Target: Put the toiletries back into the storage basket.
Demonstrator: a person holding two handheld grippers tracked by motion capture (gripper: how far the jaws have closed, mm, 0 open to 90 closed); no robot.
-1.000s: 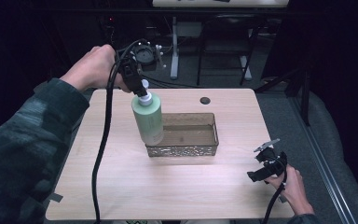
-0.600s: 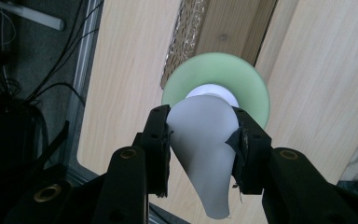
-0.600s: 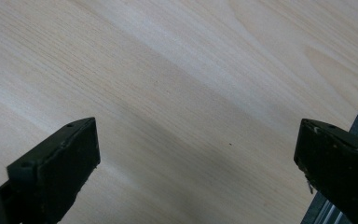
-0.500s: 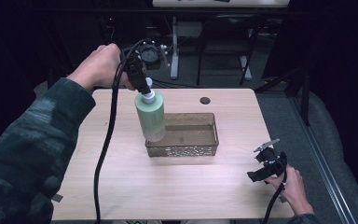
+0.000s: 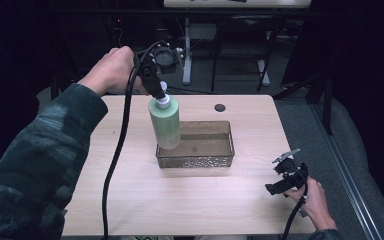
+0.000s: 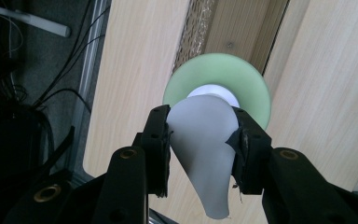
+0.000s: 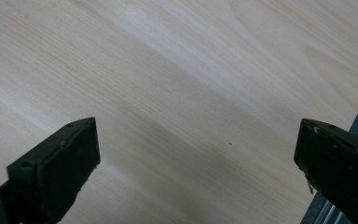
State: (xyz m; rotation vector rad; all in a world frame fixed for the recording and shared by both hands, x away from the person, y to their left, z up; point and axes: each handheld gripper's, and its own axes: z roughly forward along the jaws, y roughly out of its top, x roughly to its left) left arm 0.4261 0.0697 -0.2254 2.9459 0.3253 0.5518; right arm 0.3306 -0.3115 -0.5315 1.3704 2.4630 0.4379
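Since a second ago, the left gripper [image 5: 156, 92], clamped on the green bottle's [image 5: 165, 122] white cap [image 6: 205, 140], has lifted it higher above the basket [image 5: 195, 157]; the right gripper [image 5: 286, 177] rests open beyond the basket on the bench [image 5: 130, 200].

High view: fixed above the person's side, facing forward and down; takes in the whole table [image 5: 130, 210], with the tray [image 5: 195, 161] near centre and dark floor beyond at 12 o'clock. Moderate distance.

Left gripper view: rides the left gripper [image 6: 200, 140], looking straight down its jaws, very close onto the white cap of the green bottle [image 6: 256, 93]; tray and tabletop lie beneath, floor cables at 9 o'clock.

Right gripper view: rides the right gripper [image 7: 196, 158], angled down, very close to bare tabletop; table edge at 4 o'clock.

Shared: all three views show the tabletop; high and left gripper views share the bottle and the tray.
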